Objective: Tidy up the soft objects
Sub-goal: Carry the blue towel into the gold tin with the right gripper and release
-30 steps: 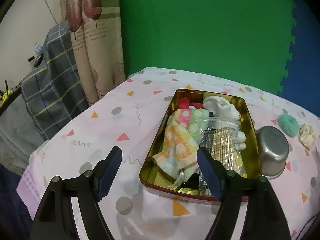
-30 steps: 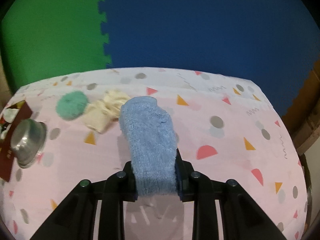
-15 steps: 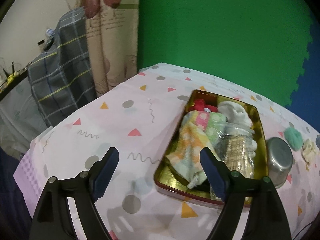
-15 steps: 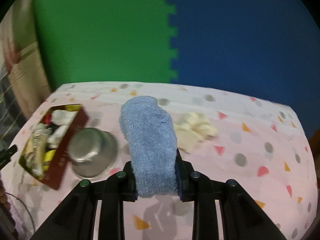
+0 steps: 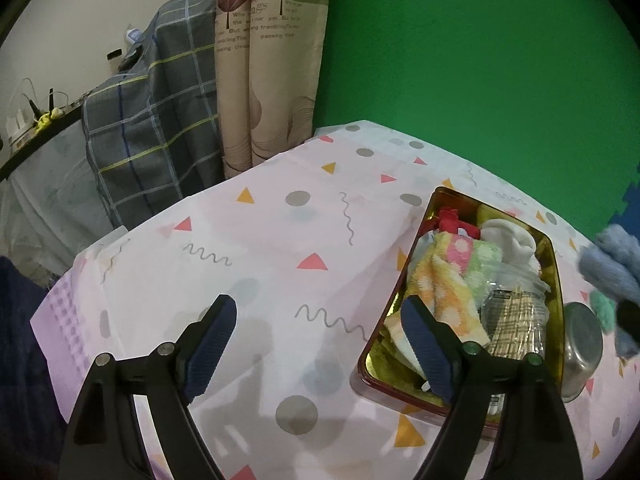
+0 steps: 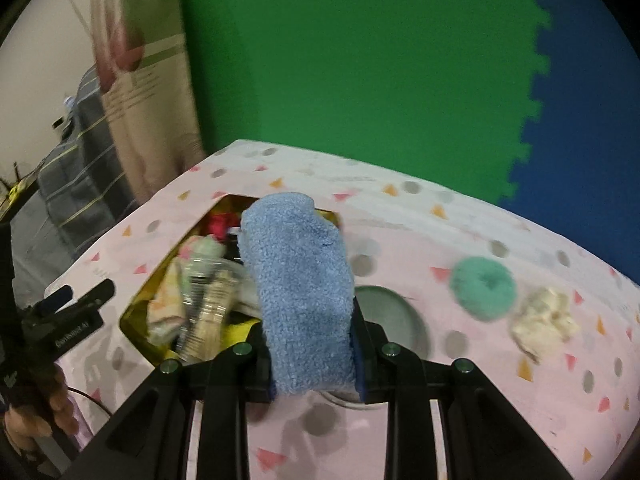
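My right gripper [image 6: 312, 364] is shut on a fluffy blue cloth [image 6: 300, 284] and holds it above the table, next to a gold tin [image 6: 136, 312]. The cloth also shows at the right edge of the left wrist view [image 5: 610, 264]. The tin [image 5: 424, 216] holds a pastel dotted cloth [image 5: 448, 280], a white sock [image 5: 508, 240], something red and a clear packet. My left gripper [image 5: 316, 344] is open and empty, left of the tin's near end. A teal puff [image 6: 482, 288] and a cream cloth [image 6: 544, 320] lie on the table to the right.
A steel bowl [image 5: 582, 352] stands upside down right of the tin; it also shows behind the blue cloth in the right wrist view [image 6: 396, 316]. A plaid cloth [image 5: 160, 120] and a curtain [image 5: 268, 60] hang past the table's left edge. Green and blue foam mats form the back wall.
My right gripper has swung left with the blue cloth, from beside the puff and cream cloth to next to the tin. My left gripper has shifted left, away from the tin.
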`<state>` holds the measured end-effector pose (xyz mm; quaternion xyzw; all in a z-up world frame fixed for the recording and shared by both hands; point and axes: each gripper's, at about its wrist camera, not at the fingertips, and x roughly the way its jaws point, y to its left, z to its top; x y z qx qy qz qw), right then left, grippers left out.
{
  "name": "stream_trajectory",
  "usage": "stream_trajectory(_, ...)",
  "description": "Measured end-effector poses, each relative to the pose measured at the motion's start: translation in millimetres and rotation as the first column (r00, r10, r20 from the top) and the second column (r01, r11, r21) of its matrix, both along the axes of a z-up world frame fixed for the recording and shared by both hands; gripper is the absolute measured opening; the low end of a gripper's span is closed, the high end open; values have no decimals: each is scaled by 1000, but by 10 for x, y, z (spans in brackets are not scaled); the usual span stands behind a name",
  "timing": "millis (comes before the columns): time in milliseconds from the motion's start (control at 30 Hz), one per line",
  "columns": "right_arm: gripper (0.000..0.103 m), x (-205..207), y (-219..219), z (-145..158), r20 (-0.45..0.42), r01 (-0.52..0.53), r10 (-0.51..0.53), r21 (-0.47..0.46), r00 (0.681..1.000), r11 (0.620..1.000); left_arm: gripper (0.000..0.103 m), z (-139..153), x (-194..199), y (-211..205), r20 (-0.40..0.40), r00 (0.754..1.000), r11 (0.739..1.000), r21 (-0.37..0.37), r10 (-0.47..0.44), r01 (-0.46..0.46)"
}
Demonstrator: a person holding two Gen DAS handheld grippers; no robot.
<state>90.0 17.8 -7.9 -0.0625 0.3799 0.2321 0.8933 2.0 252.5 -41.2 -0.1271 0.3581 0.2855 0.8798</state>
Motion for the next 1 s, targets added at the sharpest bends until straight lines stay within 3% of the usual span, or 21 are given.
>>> stream_trajectory(333,27,167,663,-102,-20,-78,78,-36,997,996,82,-14,-3,49,-5,1000,1000,-15,9,-9)
stream_trajectory(733,29,359,987,-237,-46,-94,91,-73,995,993,82,-19,6,67,-5,1000,1000,-23,7,-7)
stream_trajectory(867,38,352,1000,-276,-61,-103,99,-69,993,992,82,-30,12,68,-8,1000,1000,-26,7,-7)
stream_trajectory(1000,54,332,961,-260,-59,-105,102,-47,993,993,82,-39,27,61,-5,1000,1000,-31,-2,2)
